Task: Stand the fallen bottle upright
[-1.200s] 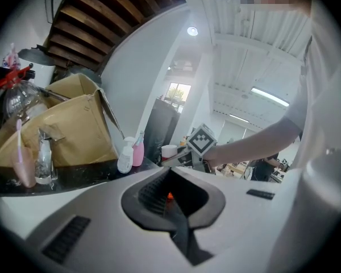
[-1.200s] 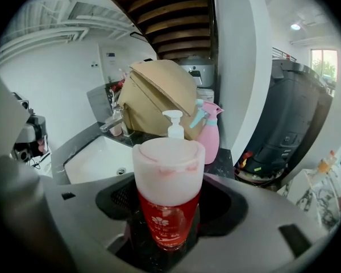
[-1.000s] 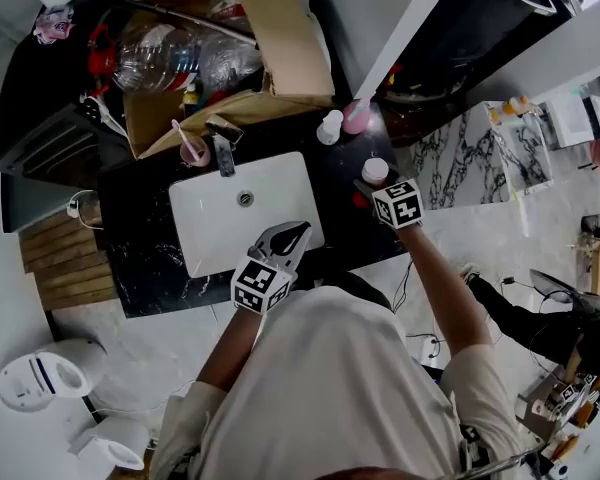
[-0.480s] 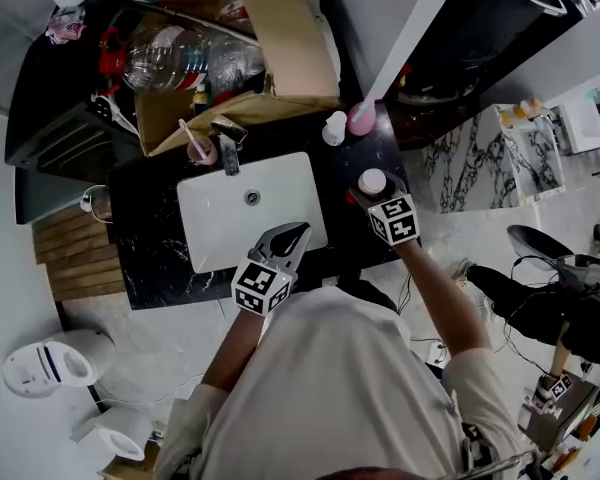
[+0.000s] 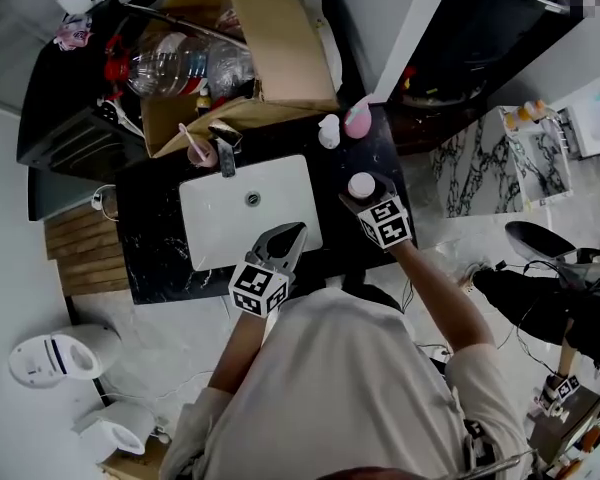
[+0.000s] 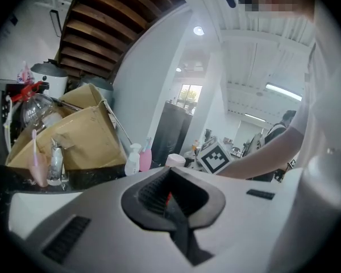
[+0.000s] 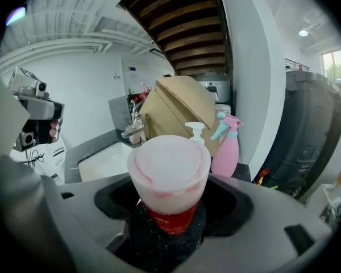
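Clamping the pink-capped bottle [image 7: 169, 169], right tongs [image 7: 168, 218] beside the sink [image 5: 220, 233]; left tongs [image 6: 170, 201] closed, empty; pink sprayer [image 7: 227, 144], pump bottle [image 7: 194, 132] behind.

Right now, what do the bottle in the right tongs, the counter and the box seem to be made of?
Bottle: likely plastic, red body, matte pale pink cap.
Counter: black stone or stone-look, polished, white veins.
Box: plain brown cardboard, folded flaps.
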